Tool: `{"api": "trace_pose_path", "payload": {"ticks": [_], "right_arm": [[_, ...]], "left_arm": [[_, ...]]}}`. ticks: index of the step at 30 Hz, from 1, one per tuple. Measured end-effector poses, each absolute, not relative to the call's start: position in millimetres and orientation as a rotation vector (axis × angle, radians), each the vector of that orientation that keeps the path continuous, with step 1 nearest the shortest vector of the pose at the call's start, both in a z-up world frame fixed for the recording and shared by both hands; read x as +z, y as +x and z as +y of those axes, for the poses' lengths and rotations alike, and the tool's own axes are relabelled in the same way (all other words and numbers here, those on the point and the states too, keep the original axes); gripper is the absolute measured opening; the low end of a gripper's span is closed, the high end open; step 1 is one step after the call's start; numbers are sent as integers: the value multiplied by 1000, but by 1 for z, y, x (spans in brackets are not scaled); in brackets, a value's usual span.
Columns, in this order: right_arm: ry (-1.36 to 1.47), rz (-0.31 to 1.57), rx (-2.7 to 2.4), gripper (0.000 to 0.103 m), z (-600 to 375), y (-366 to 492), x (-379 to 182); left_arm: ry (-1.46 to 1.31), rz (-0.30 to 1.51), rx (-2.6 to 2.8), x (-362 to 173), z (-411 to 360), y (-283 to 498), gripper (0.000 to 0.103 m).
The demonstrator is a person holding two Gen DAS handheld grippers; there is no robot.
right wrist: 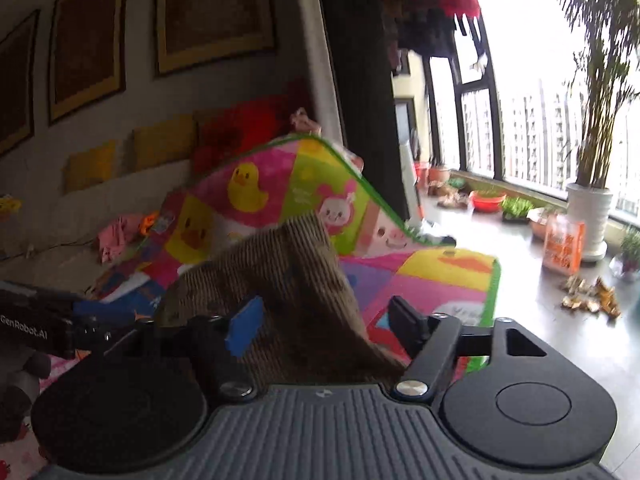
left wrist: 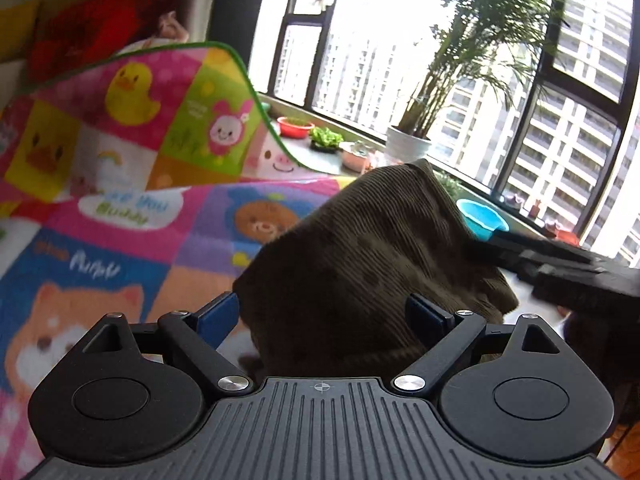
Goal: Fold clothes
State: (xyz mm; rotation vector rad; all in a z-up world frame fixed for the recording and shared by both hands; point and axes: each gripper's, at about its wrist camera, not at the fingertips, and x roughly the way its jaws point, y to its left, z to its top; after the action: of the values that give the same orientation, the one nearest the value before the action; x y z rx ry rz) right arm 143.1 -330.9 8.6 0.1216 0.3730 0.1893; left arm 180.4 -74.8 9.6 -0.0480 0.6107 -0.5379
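Observation:
A brown corduroy garment (left wrist: 360,260) rises in a peaked heap on the colourful play mat (left wrist: 120,248). My left gripper (left wrist: 320,316) stands open wide, its blue-padded fingers (left wrist: 218,316) either side of the cloth's near part without pinching it. The right wrist view has the same garment (right wrist: 288,280) between the fingers of my right gripper (right wrist: 324,328), which is open too; the pads stand off the cloth. The other gripper's black body shows at each view's edge, at the right (left wrist: 580,276) in the left wrist view and at the left (right wrist: 36,328) in the right wrist view.
The mat's far part (right wrist: 280,184) is lifted and curls over against a sofa with red and yellow cushions (right wrist: 160,144). Along the window stand a tall potted palm (left wrist: 408,144), a red basin (left wrist: 295,126), a blue basin (left wrist: 480,218) and small plants. An orange bag (right wrist: 562,248) sits on the grey floor.

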Motion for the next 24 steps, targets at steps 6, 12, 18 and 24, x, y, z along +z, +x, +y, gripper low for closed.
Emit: {"api": "trace_pose_path", "payload": {"ticks": [6, 12, 18, 24], "right_arm": [[301, 551, 271, 88, -361, 174, -43], [331, 507, 255, 88, -377, 168, -49], [434, 506, 228, 87, -403, 175, -51], [394, 556, 517, 84, -367, 140, -41]], "left_arm": [[-56, 631, -567, 1, -81, 202, 94], [-87, 634, -582, -3, -71, 206, 94], [-134, 638, -584, -4, -59, 210, 95], [-141, 648, -577, -10, -64, 220, 96]]}}
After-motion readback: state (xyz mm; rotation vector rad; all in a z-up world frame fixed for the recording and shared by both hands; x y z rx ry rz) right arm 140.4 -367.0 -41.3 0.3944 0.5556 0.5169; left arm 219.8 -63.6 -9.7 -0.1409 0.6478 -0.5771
